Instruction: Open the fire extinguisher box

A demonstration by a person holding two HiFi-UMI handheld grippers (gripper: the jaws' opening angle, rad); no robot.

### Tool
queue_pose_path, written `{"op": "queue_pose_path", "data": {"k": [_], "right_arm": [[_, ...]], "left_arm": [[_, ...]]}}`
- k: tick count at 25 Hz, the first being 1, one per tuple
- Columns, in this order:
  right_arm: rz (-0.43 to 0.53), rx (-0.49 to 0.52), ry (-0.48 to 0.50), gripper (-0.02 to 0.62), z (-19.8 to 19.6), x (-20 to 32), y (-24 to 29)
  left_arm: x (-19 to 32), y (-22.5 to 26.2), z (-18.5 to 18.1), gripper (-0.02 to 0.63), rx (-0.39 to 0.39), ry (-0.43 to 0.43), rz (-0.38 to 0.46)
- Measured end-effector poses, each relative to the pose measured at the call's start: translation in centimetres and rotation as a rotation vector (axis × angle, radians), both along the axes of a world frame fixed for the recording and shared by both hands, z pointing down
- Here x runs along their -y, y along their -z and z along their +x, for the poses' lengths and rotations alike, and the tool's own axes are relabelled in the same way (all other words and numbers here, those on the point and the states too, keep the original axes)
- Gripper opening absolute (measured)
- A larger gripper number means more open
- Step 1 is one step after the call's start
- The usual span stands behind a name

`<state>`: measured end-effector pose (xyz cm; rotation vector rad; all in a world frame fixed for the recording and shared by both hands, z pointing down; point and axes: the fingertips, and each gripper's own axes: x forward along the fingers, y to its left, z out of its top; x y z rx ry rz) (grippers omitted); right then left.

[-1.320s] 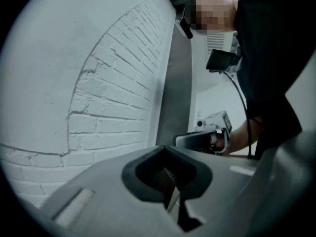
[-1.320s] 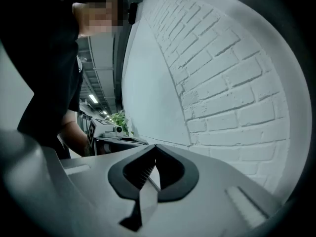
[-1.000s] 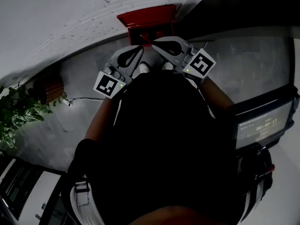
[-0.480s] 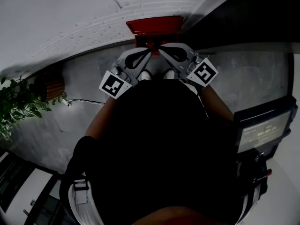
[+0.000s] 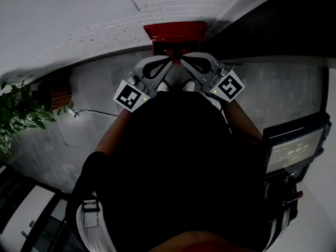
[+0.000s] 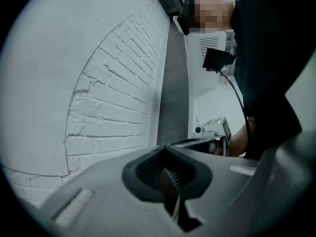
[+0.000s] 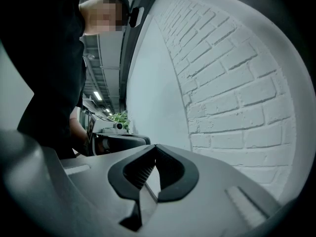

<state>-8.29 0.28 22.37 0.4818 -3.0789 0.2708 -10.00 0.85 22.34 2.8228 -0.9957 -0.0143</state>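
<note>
Red rectangular fire extinguisher box [image 5: 175, 31] runs lengthwise along a white brick wall [image 5: 173, 4], facing the person; left gripper [image 5: 168, 60] and right gripper [image 5: 181, 61], both closed and empty, converge before it.

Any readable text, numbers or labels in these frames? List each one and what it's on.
Screen: one row of timer-like digits, too blurred to read.
Marker cubes: black-and-white square patterns only, no words.
Box: no label shows.
Both gripper views: no text.

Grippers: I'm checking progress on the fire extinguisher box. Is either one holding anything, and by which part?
Nothing is held: the left gripper and the right gripper both have their jaws together, empty.
</note>
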Motion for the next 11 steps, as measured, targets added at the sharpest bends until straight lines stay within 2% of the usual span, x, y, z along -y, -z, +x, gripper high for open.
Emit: {"op": "queue_pose_path", "data": {"k": [11], "right_arm": [[-0.013,0.012,0.006,0.009,0.4,-0.8,-0.1]], "left_arm": [[-0.9,-0.5,0.2,0.002,0.003,0.01,-0.01]]}}
